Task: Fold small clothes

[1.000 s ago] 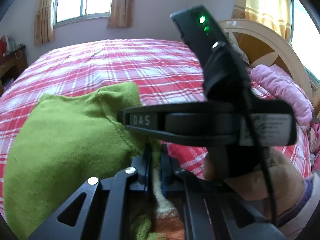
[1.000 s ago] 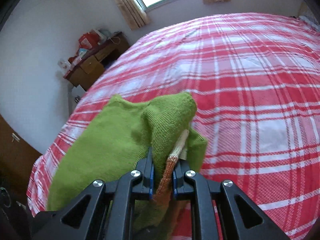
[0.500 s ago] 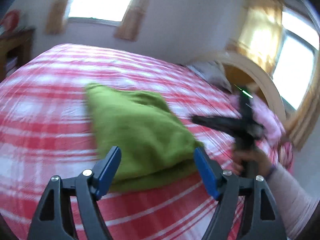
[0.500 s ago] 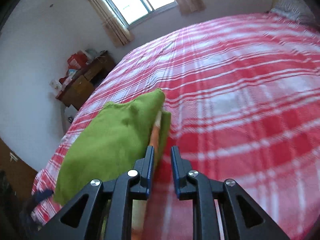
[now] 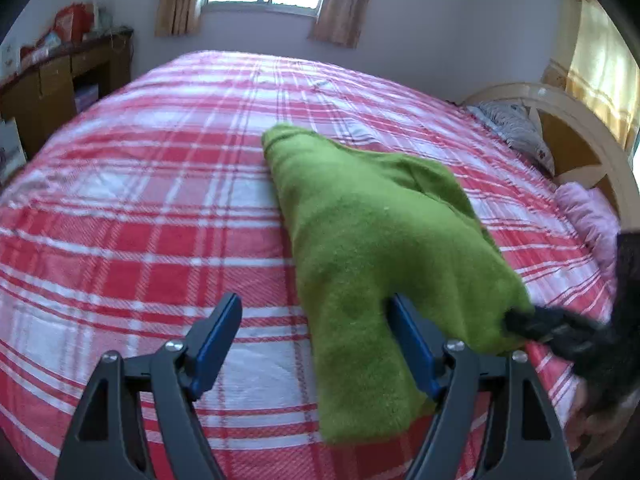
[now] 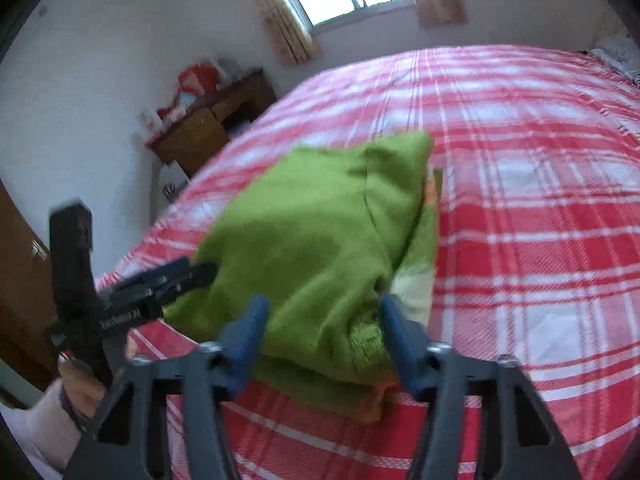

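A folded green knit garment (image 5: 372, 240) with orange and pale trim lies on the red plaid bedspread (image 5: 140, 216). In the right wrist view it (image 6: 312, 240) lies as a thick stack, with the orange edge at its near corner. My left gripper (image 5: 314, 328) is open and empty, its blue pads either side of the garment's near left edge. My right gripper (image 6: 322, 328) is open and empty, just in front of the garment's near end. The left gripper also shows in the right wrist view (image 6: 160, 284), at the garment's left side.
A wooden desk (image 6: 208, 120) with red bags stands by the wall left of the bed. A cream headboard (image 5: 576, 136), a patterned pillow (image 5: 516, 132) and a pink cloth (image 5: 592, 216) are at the bed's right end. A window is on the far wall.
Both grippers let go of the green garment and opened. They drew back from it. The garment now lies folded on the bed.
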`<state>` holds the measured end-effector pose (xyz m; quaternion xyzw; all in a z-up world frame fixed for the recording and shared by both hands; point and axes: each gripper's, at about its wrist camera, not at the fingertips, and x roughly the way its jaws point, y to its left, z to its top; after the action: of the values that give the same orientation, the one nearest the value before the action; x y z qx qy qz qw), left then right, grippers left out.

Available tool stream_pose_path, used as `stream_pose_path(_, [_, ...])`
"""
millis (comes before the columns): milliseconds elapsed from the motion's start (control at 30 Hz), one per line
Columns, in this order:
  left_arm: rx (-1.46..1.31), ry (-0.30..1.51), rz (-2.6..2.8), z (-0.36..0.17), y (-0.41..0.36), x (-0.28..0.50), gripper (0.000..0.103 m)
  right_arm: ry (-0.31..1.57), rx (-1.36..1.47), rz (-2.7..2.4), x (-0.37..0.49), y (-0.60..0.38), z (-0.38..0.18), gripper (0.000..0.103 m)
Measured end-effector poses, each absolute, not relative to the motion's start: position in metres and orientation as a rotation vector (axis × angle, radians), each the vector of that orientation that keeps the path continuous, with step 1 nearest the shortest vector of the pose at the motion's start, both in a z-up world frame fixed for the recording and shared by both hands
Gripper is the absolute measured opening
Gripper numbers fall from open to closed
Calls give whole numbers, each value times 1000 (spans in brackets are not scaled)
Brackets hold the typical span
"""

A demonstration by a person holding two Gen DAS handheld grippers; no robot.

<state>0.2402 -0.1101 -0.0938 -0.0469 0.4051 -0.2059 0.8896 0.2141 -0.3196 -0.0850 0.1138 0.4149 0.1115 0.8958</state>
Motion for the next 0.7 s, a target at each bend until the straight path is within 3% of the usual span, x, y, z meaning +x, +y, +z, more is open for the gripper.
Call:
stream_pose_path(33, [-114, 849, -427, -97, -107, 241, 88, 867, 210, 210, 214, -317, -92, 34])
stream_pose_path(67, [-118, 854, -423, -99, -105, 241, 95, 865, 194, 189, 214, -315, -97, 24])
stream_pose_path(167, [-99, 873, -401, -110, -95, 242, 97, 883, 233, 186, 210, -313, -102, 10])
stream_pose_path(233, [-83, 881, -416, -112, -92, 241, 87, 903, 232, 215, 203, -305, -101, 9])
stream_pose_path(300, [-59, 885, -458, -113, -87, 233, 70, 916, 213, 257, 192, -298, -100, 8])
stream_pose_path(700, [5, 794, -419, -76, -67, 216, 75, 861, 272, 219, 166, -323, -93, 10])
